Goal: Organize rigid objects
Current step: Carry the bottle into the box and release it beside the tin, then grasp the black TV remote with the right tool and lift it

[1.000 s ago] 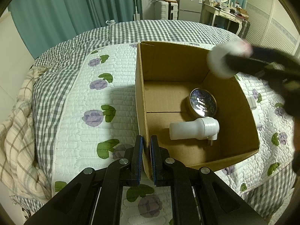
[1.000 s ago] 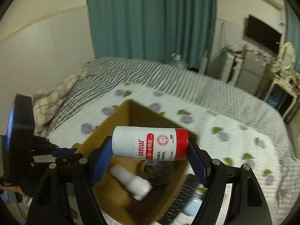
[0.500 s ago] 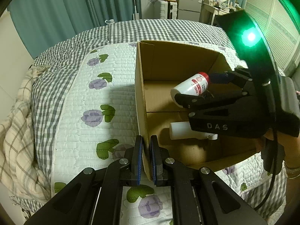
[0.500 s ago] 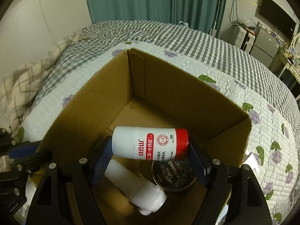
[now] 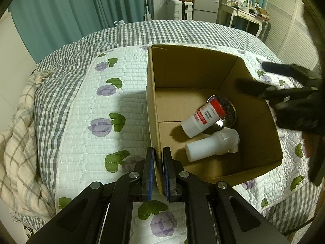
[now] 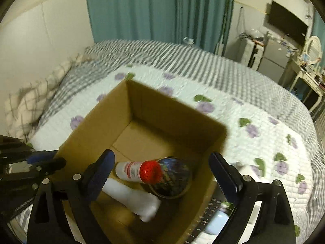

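The cardboard box (image 5: 203,77) sits where it was on the floral quilt (image 5: 97,109), and my left gripper (image 5: 158,172) still pinches its near wall between narrow fingers. My right gripper (image 6: 162,174), which carried the red-capped bottle (image 5: 205,118) a moment ago, has let go and now hangs with its fingers spread wide above the box. The bottle has dropped inside and lies tilted, its cap resting on the round tin (image 5: 227,113), just beside the white bottle (image 5: 211,144).
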A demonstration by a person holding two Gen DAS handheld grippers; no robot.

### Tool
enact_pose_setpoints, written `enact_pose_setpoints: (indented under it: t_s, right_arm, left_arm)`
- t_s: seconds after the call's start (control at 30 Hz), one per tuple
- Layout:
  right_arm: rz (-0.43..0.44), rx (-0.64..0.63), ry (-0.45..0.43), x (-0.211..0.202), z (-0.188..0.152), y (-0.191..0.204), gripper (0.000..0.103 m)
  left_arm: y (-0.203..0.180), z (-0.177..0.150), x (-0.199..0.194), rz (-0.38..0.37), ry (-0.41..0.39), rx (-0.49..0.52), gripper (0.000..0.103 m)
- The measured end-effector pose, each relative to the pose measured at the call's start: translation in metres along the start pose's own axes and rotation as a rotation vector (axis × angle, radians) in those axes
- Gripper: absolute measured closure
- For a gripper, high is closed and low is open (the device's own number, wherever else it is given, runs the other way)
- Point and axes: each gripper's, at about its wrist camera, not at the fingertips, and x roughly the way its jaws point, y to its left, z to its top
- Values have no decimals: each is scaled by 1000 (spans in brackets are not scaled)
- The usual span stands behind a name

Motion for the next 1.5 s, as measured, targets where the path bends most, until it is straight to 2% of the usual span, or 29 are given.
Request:
enact_pose_setpoints:
  t_s: [0.33, 0.43, 0.63, 0.9, 1.0, 1.1, 1.23, 1.4, 1.43, 1.47, 1.5]
  right_arm:
    - [-171, 104, -105, -65, -37, -81, 9]
    - [-209, 152, -105, -76, -51, -105, 9]
    - [-267, 182, -28, -73, -96, -127, 9]
    - [-157, 232, 117, -24, -155, -104, 9]
    - [-90, 244, 146, -3, -164, -86, 9]
    - [-66, 246, 150, 11, -163, -72, 10]
    - [-17, 264, 175, 28, -159, -65, 30]
    - [-18, 306, 191, 36, -158, -65, 38]
    - [-21, 312, 196, 35, -158, -65, 44]
    - [-20, 317, 206, 34, -158, -64, 54]
    - [12, 324, 211, 33, -159, -61, 59]
  left_arm:
    - [-1, 0, -2, 3, -3, 5, 95]
    - [-1, 0, -3, -2, -6, 6, 95]
    - [-3, 0, -4, 4, -6, 4, 95]
    - [-5, 0, -4, 10, -4, 5, 95]
    - [-4, -1, -3, 9, -6, 5, 95]
    - [-4, -1, -3, 7, -6, 5, 95]
    - [-3, -2, -3, 4, -6, 6, 95]
    - [-3, -2, -1, 5, -4, 7, 95]
    - [-3, -2, -1, 5, -4, 6, 95]
    - [-3, -2, 0, 4, -4, 5, 95]
    - [-3, -2, -1, 5, -4, 6, 95]
